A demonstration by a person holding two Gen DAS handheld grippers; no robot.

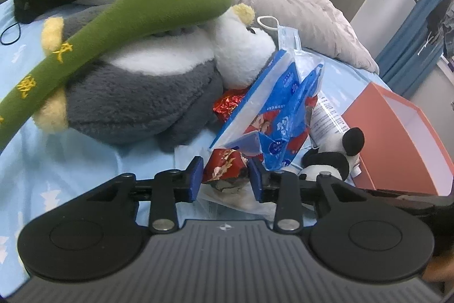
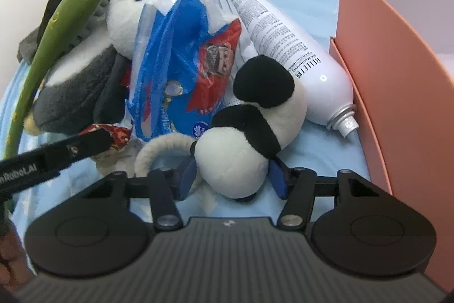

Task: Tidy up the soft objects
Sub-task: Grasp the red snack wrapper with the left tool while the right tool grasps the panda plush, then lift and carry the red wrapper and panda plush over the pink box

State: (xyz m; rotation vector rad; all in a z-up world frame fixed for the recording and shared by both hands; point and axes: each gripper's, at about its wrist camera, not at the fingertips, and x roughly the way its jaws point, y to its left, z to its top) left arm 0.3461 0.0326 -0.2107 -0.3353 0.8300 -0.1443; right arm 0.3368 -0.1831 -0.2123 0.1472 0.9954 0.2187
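Panda plush between right jaws

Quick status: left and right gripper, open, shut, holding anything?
Left gripper: jaws around the crinkly red foil snack packet; contact cannot be told.
Right gripper: shut on the black-and-white plush panda.

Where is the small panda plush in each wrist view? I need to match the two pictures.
Left wrist view: the panda plush lies at lower right, just beyond the left gripper, beside the orange box.
Right wrist view: the panda plush fills the centre, its lower end between the right gripper fingers.
Shared landmark: the blue and red snack bag, next to the panda.
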